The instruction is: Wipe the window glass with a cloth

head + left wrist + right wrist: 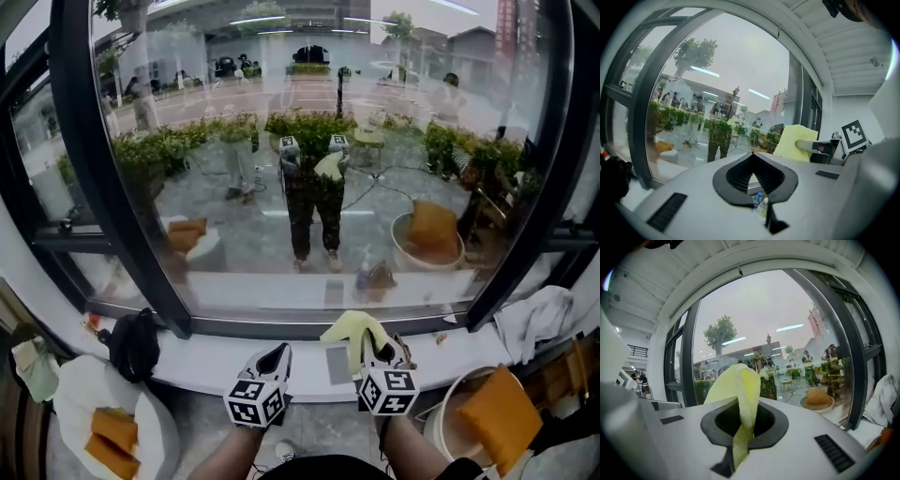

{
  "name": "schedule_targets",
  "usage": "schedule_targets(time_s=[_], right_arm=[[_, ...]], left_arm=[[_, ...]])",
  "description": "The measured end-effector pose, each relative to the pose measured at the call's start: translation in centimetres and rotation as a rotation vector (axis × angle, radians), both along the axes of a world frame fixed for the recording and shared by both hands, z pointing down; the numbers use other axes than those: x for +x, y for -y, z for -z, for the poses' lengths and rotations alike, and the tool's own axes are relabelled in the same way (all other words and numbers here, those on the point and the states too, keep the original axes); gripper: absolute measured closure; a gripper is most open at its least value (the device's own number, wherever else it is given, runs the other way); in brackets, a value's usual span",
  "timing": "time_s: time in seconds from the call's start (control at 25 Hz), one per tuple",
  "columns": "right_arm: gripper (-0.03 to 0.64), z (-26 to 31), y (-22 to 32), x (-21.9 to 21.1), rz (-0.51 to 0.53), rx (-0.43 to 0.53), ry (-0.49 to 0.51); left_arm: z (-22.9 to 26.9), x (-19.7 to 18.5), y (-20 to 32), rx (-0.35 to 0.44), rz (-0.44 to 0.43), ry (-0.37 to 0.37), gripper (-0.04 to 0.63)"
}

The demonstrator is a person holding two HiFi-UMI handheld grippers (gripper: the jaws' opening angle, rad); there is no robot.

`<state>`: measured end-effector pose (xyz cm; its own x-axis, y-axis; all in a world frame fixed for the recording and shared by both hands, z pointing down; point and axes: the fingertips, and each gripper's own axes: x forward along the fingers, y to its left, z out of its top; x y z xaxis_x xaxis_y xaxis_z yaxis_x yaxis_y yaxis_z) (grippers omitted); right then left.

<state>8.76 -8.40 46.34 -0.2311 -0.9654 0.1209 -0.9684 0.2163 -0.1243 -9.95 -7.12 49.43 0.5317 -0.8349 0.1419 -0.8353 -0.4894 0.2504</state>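
The person is standing right up at the window glass [319, 141] and holding both tools low over the white sill [206, 366], so the wiping itself doesn't seem to be going yet. The right tool [375, 349] is pinching the yellow cloth [352, 330], with its jaws pressed together on one fold. Most of the fabric is sticking out past the tips as a loose flap. That makes sense, since the free bit is what should be rubbing the pane, not the hard jaws. In the right gripper view the cloth is rising out of the black pads and flopping over, and it's looking short of the glass rather than touching it. The left tool [275, 358] is sitting just beside the right one with its jaws closed tip to tip on nothing. It's probably just being parked out of the way, since one cloth only needs one holder. Both are pointing toward the pane, so the next move is likely calling for lifting the right one and pressing that flap flat on the glass.
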Motion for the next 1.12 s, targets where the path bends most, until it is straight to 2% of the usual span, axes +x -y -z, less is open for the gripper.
schedule_targets(time_s=[0.52, 1.12], right_arm=[[0.584, -1.0, -4.8, 7.5, 0.050, -0.002, 0.016], [0.584, -3.2, -8.4, 10.5, 0.080, -0.028, 0.023]], left_arm=[[-1.1, 8.5, -5.2, -0.023, 0.027, 0.024, 0.589], [-1.9, 12.3, -8.8, -0.022, 0.035, 0.025, 0.589]])
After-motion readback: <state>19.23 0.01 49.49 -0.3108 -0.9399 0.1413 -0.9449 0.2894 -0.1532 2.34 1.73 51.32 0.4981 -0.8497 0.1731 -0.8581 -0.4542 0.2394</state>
